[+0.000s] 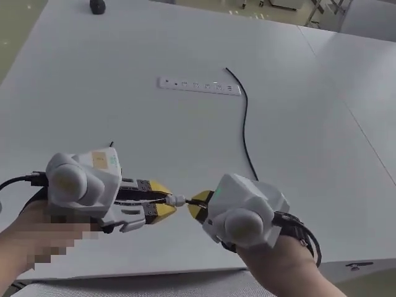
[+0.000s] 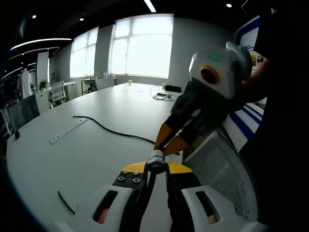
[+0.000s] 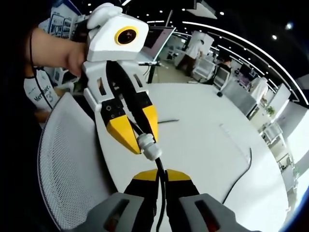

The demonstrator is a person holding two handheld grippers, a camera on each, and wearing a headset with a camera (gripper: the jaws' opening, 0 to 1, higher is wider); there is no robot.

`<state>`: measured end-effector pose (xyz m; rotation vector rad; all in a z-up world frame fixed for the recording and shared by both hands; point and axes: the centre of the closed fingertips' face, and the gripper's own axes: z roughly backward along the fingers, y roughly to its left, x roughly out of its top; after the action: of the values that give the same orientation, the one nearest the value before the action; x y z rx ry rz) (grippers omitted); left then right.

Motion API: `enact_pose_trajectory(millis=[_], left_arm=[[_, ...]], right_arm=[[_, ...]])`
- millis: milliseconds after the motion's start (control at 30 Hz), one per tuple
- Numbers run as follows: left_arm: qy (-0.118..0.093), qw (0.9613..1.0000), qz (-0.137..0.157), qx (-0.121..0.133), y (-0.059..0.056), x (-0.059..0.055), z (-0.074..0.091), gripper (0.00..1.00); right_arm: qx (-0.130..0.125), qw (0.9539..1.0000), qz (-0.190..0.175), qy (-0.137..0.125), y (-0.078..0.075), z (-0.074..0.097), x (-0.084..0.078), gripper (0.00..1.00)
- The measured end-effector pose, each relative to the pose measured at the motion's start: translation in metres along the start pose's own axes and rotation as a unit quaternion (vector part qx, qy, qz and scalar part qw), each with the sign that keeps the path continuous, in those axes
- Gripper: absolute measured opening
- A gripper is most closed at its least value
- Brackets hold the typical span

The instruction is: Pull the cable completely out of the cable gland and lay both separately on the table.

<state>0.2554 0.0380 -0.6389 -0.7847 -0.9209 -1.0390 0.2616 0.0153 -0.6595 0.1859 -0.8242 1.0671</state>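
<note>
Head view: two grippers meet tip to tip low in the frame, the cable and gland strung between them.

Across nearly the whole frame runs the wide white counter, with a long white power strip upper centre and a black power cord trailing down from its right end. At lower left the left gripper has its yellow-tipped jaws pinching the pale grey plastic cable gland, which sits lower centre, between the two grippers. At lower right the right gripper faces it. In the right gripper view its own jaws are pressed together on the thin black cable, which comes out of the gland just ahead of them.
</note>
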Motion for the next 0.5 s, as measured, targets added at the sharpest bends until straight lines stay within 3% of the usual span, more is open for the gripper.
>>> enact_pose_trajectory(millis=[333, 500], left_arm=[[0.0, 1.0, -0.004, 0.004, 0.002, 0.002, 0.0, 0.15], [0.004, 1.0, -0.007, 0.003, 0.002, 0.001, 0.0, 0.15]], right_arm=[[0.001, 0.998, -0.064, -0.001, -0.007, -0.002, -0.012, 0.0], [0.003, 0.9965, -0.082, 0.012, -0.008, -0.004, -0.024, 0.0]])
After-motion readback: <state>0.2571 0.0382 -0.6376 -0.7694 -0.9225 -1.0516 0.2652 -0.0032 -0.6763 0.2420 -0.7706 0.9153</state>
